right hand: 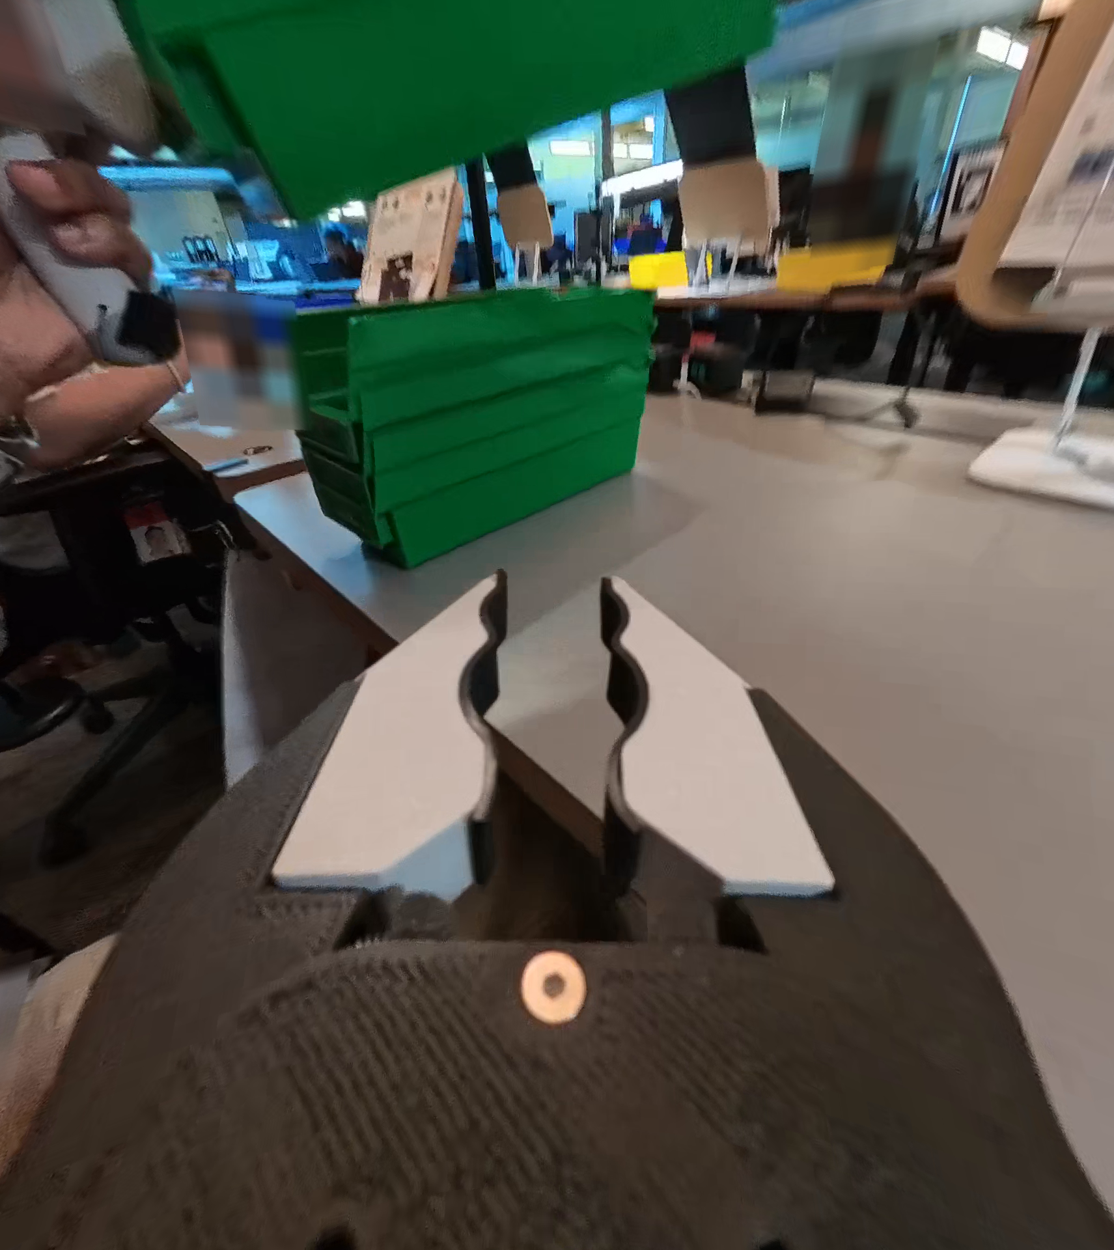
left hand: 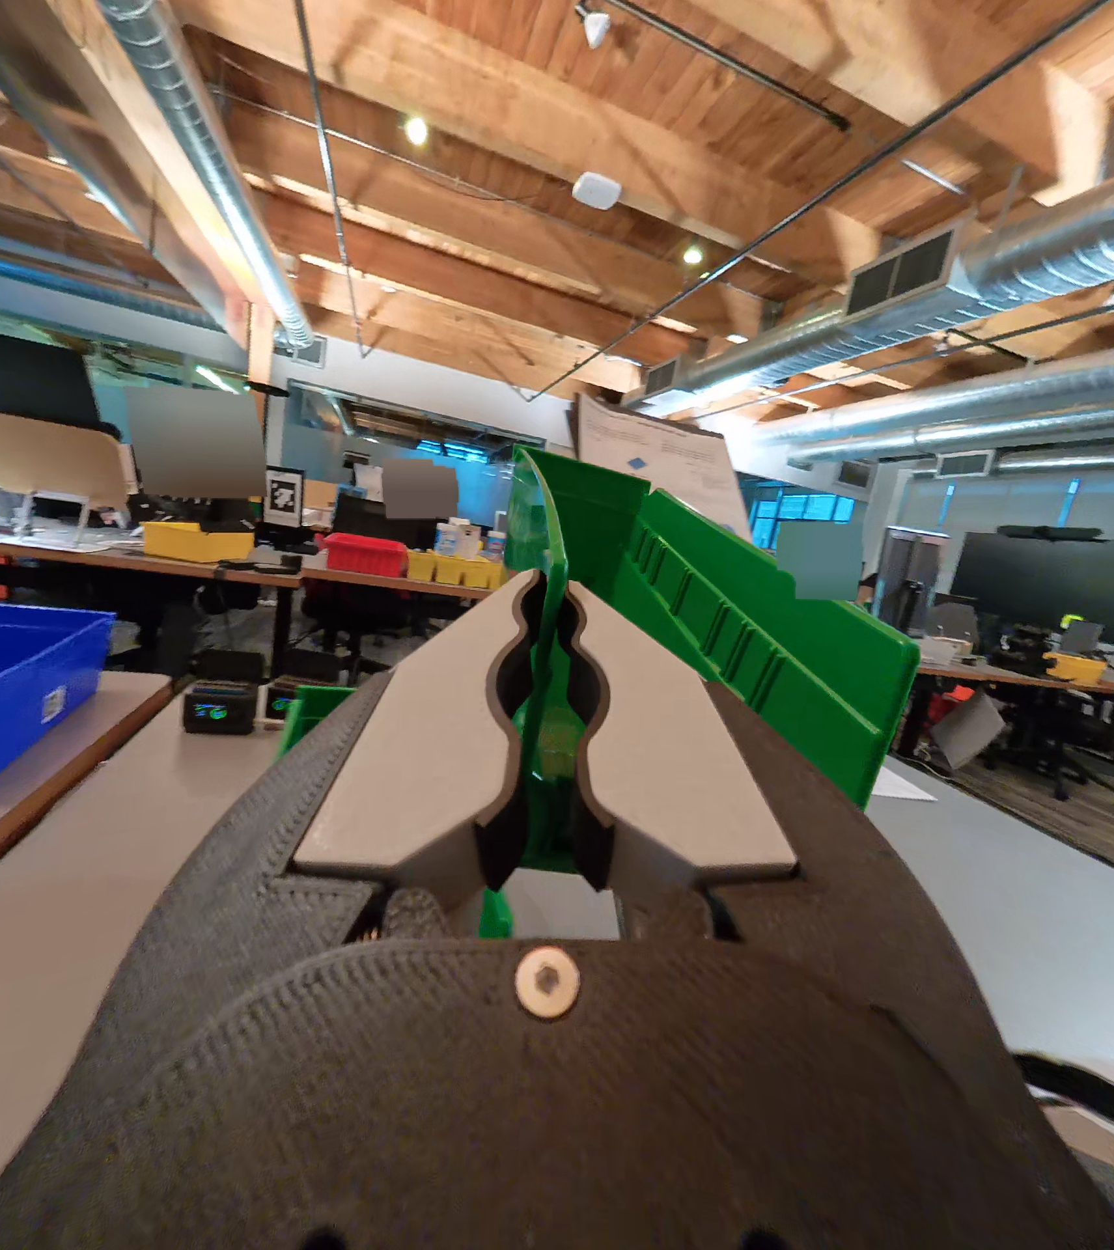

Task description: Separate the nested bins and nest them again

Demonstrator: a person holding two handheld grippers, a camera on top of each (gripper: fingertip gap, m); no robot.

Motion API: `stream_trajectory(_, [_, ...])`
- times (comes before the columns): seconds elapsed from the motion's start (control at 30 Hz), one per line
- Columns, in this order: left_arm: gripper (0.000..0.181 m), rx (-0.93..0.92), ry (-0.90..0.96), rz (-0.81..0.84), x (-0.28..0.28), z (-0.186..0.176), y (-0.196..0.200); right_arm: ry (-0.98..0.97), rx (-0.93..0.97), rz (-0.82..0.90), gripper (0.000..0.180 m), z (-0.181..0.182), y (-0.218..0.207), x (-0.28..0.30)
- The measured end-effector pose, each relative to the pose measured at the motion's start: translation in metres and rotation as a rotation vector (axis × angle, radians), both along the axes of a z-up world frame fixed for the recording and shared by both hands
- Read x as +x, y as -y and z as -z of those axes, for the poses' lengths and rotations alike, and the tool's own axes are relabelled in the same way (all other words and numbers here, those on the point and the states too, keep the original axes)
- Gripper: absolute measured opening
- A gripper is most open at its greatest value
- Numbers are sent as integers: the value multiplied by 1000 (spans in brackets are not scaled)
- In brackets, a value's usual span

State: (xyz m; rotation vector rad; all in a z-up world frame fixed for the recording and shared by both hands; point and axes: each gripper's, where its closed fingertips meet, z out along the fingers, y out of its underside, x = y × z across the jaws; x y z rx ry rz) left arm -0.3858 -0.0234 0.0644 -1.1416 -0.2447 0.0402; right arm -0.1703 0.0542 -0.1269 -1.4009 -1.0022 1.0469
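Key relation: the lifted green bin point(right hand: 473, 88) hangs high and to the left of the right gripper point(right hand: 552, 588), above and nearer than the green stack point(right hand: 493, 419) that stands ahead on the desk point(right hand: 879, 642).
Left gripper point(left hand: 552, 595): closed down on the thin side wall of the lifted green bin point(left hand: 743, 609), the wall pinched between its fingers point(left hand: 446, 730).
Right gripper: parted a moderate way, holding nothing, low over the near desk edge.
Nearer gripper: the left one carries the lifted bin; the right appears the freer to reach the stack.
Long axis: in the left wrist view the lifted bin runs away from the gripper toward the upper right, tilted, its ribbed inner wall showing.
Stack: several green bins nested, rims stepped one above another, resting near the left edge of the desk, just left of straight ahead of the right gripper.
Appearance: glossy green plastic, thin walls, moulded ribs; the right wrist view is motion-blurred.
Stage, as judged: one bin separated, the stack not yet taken apart further.
Bystander item: a blue bin point(left hand: 6, 683) sits on a neighbouring desk.
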Motion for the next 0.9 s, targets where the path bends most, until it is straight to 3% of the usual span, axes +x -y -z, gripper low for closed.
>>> stream_trajectory(0.23, [0, -70, -79, 71, 86, 26, -37, -281, 41, -114, 43, -56, 33, 17])
stream_trajectory(0.47, [0, -150, -199, 110, 156, 72, -70, -328, -19, -67, 56, -62, 23, 33])
stream_trajectory(0.57, [0, -165, -285, 146, 185, 99, -82, -308, -114, -19, 52, -52, 9, 38])
stream_trajectory(0.63, [0, -173, -252, 176, 193, 111, -87, -277, -170, 63, 34, -40, -8, 46])
stream_trajectory(0.9, [4, -249, -201, 230, 194, 140, -101, -81, -198, 124, 21, -10, -30, 44])
